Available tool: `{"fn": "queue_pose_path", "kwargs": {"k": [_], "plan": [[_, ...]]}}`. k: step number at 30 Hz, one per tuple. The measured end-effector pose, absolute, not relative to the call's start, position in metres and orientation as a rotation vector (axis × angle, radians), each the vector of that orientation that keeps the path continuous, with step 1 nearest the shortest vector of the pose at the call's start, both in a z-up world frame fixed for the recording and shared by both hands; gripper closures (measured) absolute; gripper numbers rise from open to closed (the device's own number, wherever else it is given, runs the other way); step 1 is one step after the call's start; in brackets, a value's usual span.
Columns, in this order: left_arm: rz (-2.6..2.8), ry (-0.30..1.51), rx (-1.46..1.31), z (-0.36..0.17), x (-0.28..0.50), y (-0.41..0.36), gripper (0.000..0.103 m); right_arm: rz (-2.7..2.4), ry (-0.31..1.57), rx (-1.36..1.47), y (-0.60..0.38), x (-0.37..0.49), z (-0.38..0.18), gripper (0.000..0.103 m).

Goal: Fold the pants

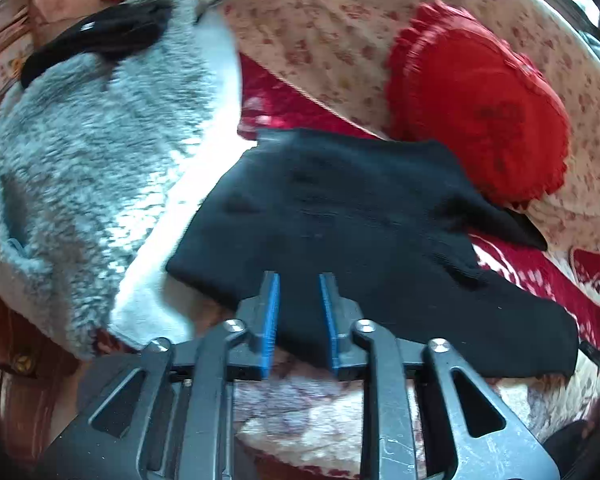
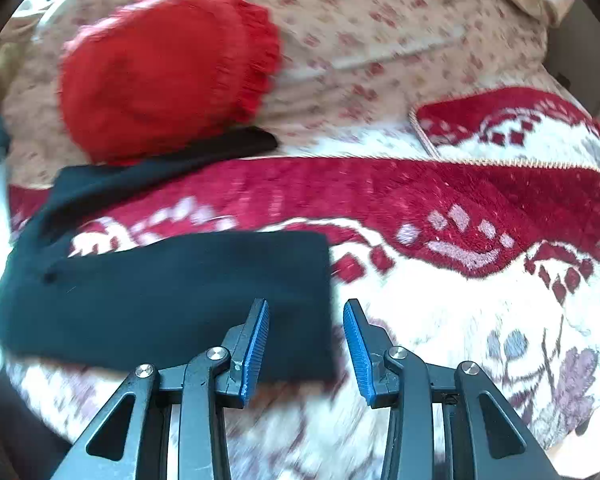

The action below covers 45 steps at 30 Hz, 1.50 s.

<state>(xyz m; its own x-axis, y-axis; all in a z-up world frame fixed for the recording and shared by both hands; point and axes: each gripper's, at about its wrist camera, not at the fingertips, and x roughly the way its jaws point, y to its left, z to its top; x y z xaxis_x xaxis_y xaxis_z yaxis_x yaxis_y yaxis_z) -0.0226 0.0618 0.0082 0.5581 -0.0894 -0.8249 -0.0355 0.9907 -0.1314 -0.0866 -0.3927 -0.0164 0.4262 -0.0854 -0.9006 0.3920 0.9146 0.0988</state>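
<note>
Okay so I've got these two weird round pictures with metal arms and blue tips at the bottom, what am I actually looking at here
Each picture comes from a wide-angle camera mounted on a tool that a person carries, one in each hand. The dark metal arms ending in blue pads are the tool's two fingers. One view looks along the left hand-held gripper, the other along the right hand-held gripper. Both are open and hold nothing.

They hang over a red and white blanket on a bed. A pair of black pants lies on it, waiting to be folded. Behind sits a red frilled cushion on a floral sheet. A grey fluffy garment lies left of the pants.
</note>
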Motion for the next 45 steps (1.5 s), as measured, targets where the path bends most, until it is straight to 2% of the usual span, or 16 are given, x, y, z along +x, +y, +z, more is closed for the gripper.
{"fn": "queue_pose_path", "kwargs": {"k": [4,5,6,7,12,13,14,17,19,20,23,28,32,35,40,45], "plan": [[-0.082,1.022,-0.125,-0.006,-0.011,0.041,0.074,-0.328,1.172,0.34,-0.408,-0.063,-0.05,0.064],[-0.088,1.035,-0.111,-0.011,-0.009,0.034,0.074,-0.319,1.156,0.319,-0.406,-0.062,-0.049,0.067],[-0.091,1.046,-0.102,-0.017,-0.001,0.028,0.074,-0.301,1.128,0.29,-0.403,-0.063,-0.045,0.089],[-0.095,1.054,-0.096,-0.021,0.0,0.024,0.074,-0.269,1.104,0.279,-0.4,-0.063,-0.04,0.102],[-0.081,1.088,-0.067,-0.044,0.014,0.012,0.074,-0.324,1.106,0.225,-0.402,-0.066,-0.038,0.101],[-0.076,1.097,-0.059,-0.05,0.016,0.011,0.071,-0.316,1.131,0.225,-0.401,-0.065,-0.043,0.101],[-0.078,1.094,-0.052,-0.054,0.017,0.009,0.062,-0.312,1.143,0.193,-0.396,-0.063,-0.048,0.101],[-0.078,1.094,-0.023,-0.054,0.02,0.006,0.058,-0.335,1.158,0.132,-0.387,-0.058,-0.044,0.101],[-0.086,1.094,-0.024,-0.049,0.022,0.007,0.058,-0.327,1.14,0.149,-0.384,-0.056,-0.031,0.099],[-0.085,1.088,-0.031,-0.046,0.024,0.01,0.058,-0.293,1.103,0.175,-0.38,-0.055,-0.022,0.094],[-0.07,1.07,-0.052,-0.039,0.033,0.017,0.058,-0.153,1.029,0.206,-0.359,-0.042,0.001,0.062],[-0.038,1.057,-0.069,-0.03,0.059,0.03,0.058,0.143,0.989,0.211,-0.297,0.011,0.017,0.061],[0.025,1.077,-0.084,-0.036,0.094,0.044,0.058,0.306,0.94,0.09,-0.235,0.074,0.03,0.061],[0.035,1.099,-0.105,-0.044,0.117,0.051,0.058,0.414,0.949,0.081,-0.204,0.125,0.032,0.057],[0.048,1.109,-0.09,-0.059,0.146,0.056,0.057,0.497,0.98,-0.038,-0.162,0.194,0.015,0.056],[0.026,1.085,-0.111,-0.063,0.153,0.059,0.048,0.639,1.099,-0.107,-0.126,0.243,-0.024,0.055]]}}
